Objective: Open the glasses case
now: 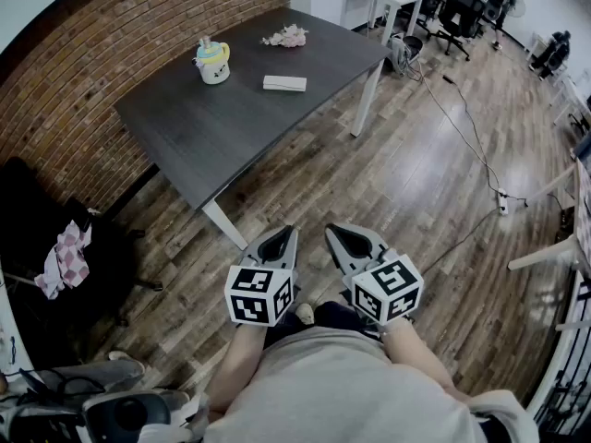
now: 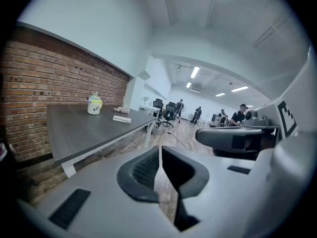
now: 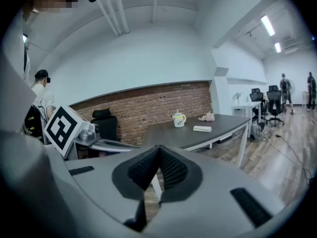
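A person stands on the wooden plank floor (image 1: 434, 183), well short of a dark grey rectangular table (image 1: 212, 132) set along a red brick wall (image 1: 102, 53), holding the left gripper (image 1: 292, 233) and right gripper (image 1: 331, 231) side by side close to the body. On the far part of the table lies the white oblong glasses case (image 1: 284, 83), closed and untouched, between a cream mug banded in yellow and blue (image 1: 212, 63) to its left and a pale pink fluffy bundle (image 1: 286, 37) farther off. The head view alone takes in a black office chair (image 1: 55, 238) at near left, draped with a pink-checked cloth (image 1: 65, 258). The left gripper view shows that gripper's jaw tips meeting with nothing between them, and people (image 2: 240, 115) at the far end of the room. In the right gripper view the jaws are pressed together, equally empty, the case beyond them on the table.
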The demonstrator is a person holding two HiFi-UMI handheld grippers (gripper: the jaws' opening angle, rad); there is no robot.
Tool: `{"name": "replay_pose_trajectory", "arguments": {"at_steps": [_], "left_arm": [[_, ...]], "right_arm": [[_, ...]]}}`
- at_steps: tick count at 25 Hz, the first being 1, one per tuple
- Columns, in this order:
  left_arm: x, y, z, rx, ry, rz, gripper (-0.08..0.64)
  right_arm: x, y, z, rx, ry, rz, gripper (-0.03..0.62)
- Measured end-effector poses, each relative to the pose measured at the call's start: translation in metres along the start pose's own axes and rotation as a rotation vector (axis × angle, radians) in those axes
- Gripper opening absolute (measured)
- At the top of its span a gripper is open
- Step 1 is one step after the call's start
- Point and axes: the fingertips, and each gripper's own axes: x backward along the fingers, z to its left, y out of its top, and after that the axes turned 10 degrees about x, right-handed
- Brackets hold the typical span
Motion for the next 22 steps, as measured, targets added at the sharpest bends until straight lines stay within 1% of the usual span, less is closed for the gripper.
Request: {"name": "replay_pose_trajectory", "arguments": {"at_steps": [10, 15, 17, 19, 20, 21, 22], "left_arm": [[-0.008, 0.005, 0.007, -0.009, -0.016, 0.004, 0.034], [-0.010, 0.000, 0.013, 0.005, -0.031, 0.029, 0.034], [-0.011, -0.005, 0.012, 0.011, -0.045, 0.043, 0.034], [-0.014, -0.010, 0.010, 0.018, -0.056, 0.055, 0.034], [-0.015, -0.012, 0.010, 0.020, -0.059, 0.060, 0.034], [-0.016, -0.013, 0.011, 0.022, -0.060, 0.066, 0.034], [-0.018, -0.013, 0.013, 0.025, -0.058, 0.070, 0.034]], "right_arm": [[-0.007, 0.002, -0.006, -0.015, -0.015, 0.001, 0.002], [-0.009, 0.003, 0.005, -0.007, 0.030, -0.051, 0.005], [-0.008, -0.002, 0.002, -0.021, 0.023, -0.041, 0.006], [-0.008, -0.009, -0.003, -0.034, 0.006, -0.008, 0.009], [-0.009, -0.012, -0.007, -0.038, -0.001, 0.009, 0.055], [-0.010, -0.015, -0.010, -0.039, -0.010, 0.020, 0.082], [-0.012, -0.015, -0.014, -0.038, -0.019, 0.025, 0.083]]}}
